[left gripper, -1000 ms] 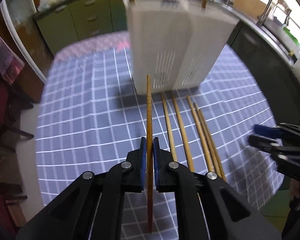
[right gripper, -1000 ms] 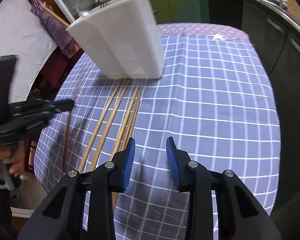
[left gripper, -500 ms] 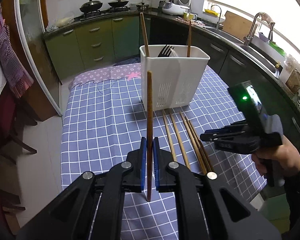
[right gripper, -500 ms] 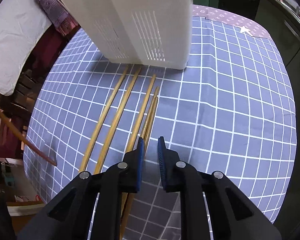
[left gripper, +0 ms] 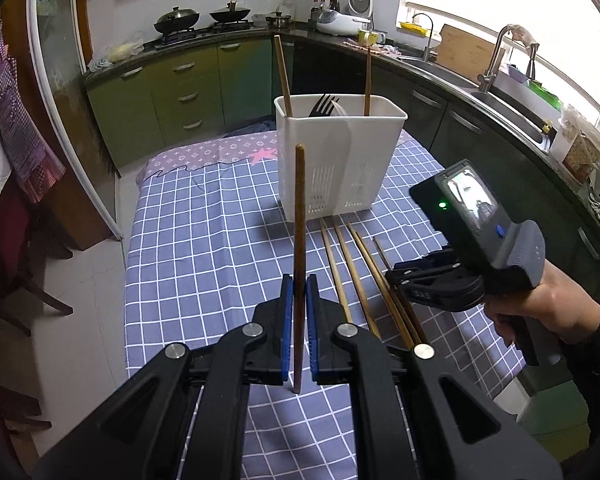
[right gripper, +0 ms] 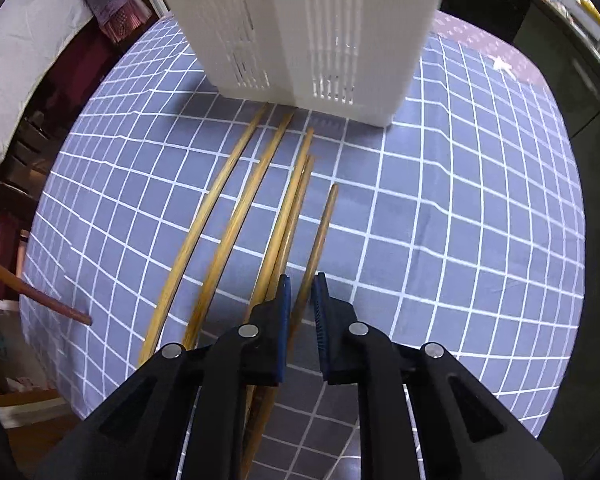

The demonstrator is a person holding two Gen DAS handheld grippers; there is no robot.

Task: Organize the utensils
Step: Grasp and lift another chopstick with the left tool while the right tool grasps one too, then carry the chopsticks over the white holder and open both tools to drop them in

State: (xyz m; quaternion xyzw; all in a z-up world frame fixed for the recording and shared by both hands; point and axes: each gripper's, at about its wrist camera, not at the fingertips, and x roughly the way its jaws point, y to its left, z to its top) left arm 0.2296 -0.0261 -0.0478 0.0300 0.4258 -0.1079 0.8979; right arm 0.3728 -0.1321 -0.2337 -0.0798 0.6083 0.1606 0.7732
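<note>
My left gripper (left gripper: pixel 297 304) has its fingers (left gripper: pixel 286 312) clamped on a dark brown chopstick (left gripper: pixel 299 240), which stands nearly upright between the blue pads, its tip rising in front of the white utensil holder (left gripper: pixel 340 160). My right gripper (right gripper: pixel 300 300) has just been closing; its fingers (right gripper: pixel 285 304) now stand close together around the rightmost light chopstick (right gripper: pixel 320 236), whose shaft runs up through the narrow gap, though I cannot tell whether the pads press on it. The other light bamboo chopsticks (right gripper: pixel 236 220) lie side by side on the bench (right gripper: pixel 460 220), covered in a blue checked cloth, just on the near side of the utensil holder, their far ends close to its base. Inside the utensil holder stand two more chopsticks (left gripper: pixel 282 76) and a black fork (left gripper: pixel 323 105). My right hand (left gripper: pixel 548 304) grips the handle to the right of the utensil holder.
</note>
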